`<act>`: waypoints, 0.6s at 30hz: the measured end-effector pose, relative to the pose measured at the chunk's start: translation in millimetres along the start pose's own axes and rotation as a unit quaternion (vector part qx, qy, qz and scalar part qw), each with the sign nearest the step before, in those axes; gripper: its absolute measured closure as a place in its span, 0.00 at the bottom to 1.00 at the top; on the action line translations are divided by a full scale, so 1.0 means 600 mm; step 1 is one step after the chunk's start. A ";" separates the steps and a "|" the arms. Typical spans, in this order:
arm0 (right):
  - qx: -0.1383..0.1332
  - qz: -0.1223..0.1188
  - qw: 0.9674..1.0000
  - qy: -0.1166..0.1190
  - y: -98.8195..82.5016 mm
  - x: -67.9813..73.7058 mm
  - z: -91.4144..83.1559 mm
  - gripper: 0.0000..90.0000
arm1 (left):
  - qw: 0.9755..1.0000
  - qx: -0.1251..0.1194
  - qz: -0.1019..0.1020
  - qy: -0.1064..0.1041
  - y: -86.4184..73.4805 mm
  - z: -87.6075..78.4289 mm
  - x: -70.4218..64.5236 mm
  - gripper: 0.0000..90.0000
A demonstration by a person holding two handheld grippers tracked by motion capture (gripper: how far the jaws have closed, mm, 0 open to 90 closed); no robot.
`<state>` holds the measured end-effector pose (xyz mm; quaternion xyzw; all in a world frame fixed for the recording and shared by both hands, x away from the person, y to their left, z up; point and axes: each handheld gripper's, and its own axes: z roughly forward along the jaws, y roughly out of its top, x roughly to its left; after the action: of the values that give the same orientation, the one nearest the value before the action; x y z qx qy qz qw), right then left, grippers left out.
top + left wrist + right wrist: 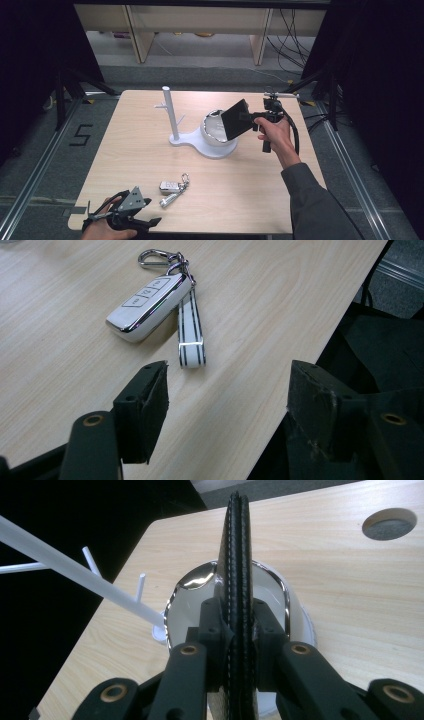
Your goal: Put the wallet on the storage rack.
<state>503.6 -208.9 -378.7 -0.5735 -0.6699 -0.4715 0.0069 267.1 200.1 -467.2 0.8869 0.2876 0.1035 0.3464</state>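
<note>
**Wallet poised over the bowl, keys waiting at the near edge**

At the left, the left gripper point(131, 216) rests at the near edge of the surface point(140, 150), its jaws spread apart and grasping nothing. Just ahead of it lies the car key point(150, 306), a white fob with chrome trim, flat on the wood with its striped strap point(191, 335) pointing toward the gripper and its carabiner clip point(154, 258) on the far side. The set sits close to the surface's near edge, in line with the gap between the jaws.

Toward the middle stands the white stand point(169, 112), a thin post with small pegs rising from a base that widens to carry the bowl point(214, 131), a white dish with a shiny rim.

At the right, the right gripper point(250, 117) is clenched on a black wallet point(236, 120), which it holds on edge, tilted, above the bowl's right side. In the right gripper view the wallet's stitched edge point(239, 580) runs straight up between the jaws, pinched near one end only.

The likely risks: with so short a grip, the wallet may pivot or slip as it is lowered. It looks wide against the bowl's opening, so it could catch the rim and tip out, or nudge the light stand. A low reach by the left gripper might push the key off the near edge.
</note>
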 end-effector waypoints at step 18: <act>0.019 0.030 0.999 0.009 -0.007 -0.011 0.074 0.88 | 1.000 0.008 -0.008 -0.003 -0.007 0.007 0.002 0.35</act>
<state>526.3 -185.0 -409.5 -0.5889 -0.6609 -0.4636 0.0381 267.9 201.0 -473.1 0.8876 0.2944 0.0960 0.3409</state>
